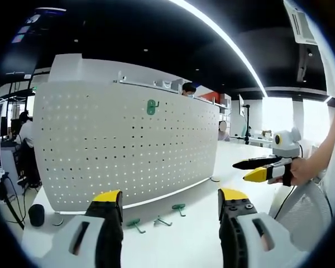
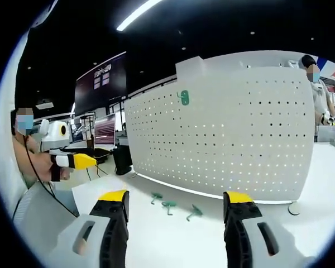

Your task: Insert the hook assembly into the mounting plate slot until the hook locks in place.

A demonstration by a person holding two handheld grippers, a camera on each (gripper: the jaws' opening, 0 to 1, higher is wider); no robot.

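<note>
Since three green hooks (image 1: 156,219) lie flat on the white table (image 1: 184,245) just ahead of both tongs at the foot of the upright pegboard (image 1: 123,145), left gripper (image 1: 170,204) and right gripper (image 2: 176,204), both wide open and empty, look about equally near.

You see a white counter (image 1: 201,218). A big white board with holes (image 1: 123,151) stands on it. Three green hooks (image 1: 156,219) lie just in front of the board.
</note>
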